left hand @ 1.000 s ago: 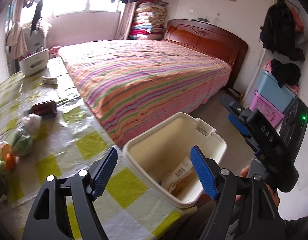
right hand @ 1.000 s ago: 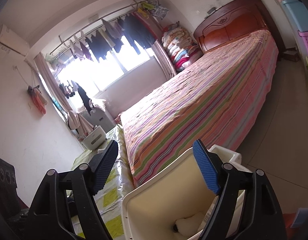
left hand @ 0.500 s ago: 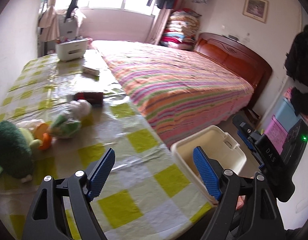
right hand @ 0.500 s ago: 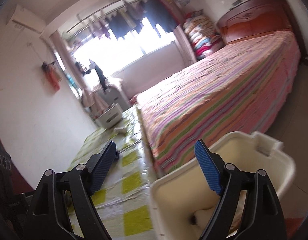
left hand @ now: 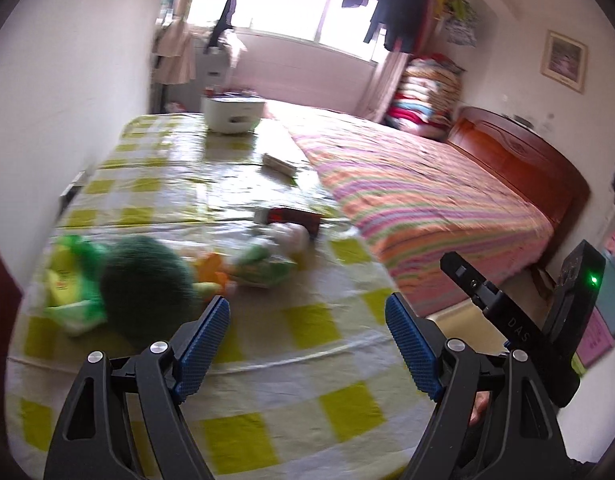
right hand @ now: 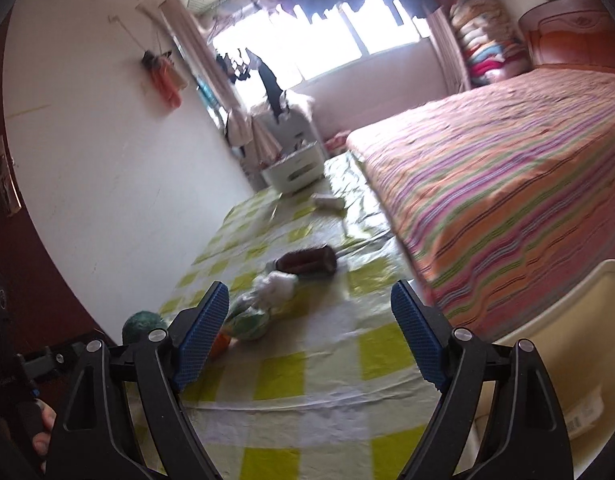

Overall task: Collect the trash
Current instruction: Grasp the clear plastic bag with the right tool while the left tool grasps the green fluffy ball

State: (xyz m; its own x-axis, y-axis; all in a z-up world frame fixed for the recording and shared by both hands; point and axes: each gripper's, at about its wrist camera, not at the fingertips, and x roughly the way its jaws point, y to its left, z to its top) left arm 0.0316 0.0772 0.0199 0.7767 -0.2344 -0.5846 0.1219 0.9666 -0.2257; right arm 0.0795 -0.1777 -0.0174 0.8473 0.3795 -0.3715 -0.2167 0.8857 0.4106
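Trash lies in a cluster on the yellow-checked table: a fuzzy green ball, a green-yellow wrapper, a clear bag with green inside, a crumpled white tissue and a dark red box. My left gripper hangs open and empty over the cloth, short of the ball. My right gripper is empty, its jaws opening, above the table near the bag and the tissue. The cream bin stands at its right, off the table's edge.
A small white box and a white container sit at the table's far end. The striped bed runs along the table's right side, a white wall along the left. The right gripper's body shows at right.
Both views have swung left, away from the bin and onto the table. The bin has left the left wrist view, and the trash cluster now lies ahead of both grippers.
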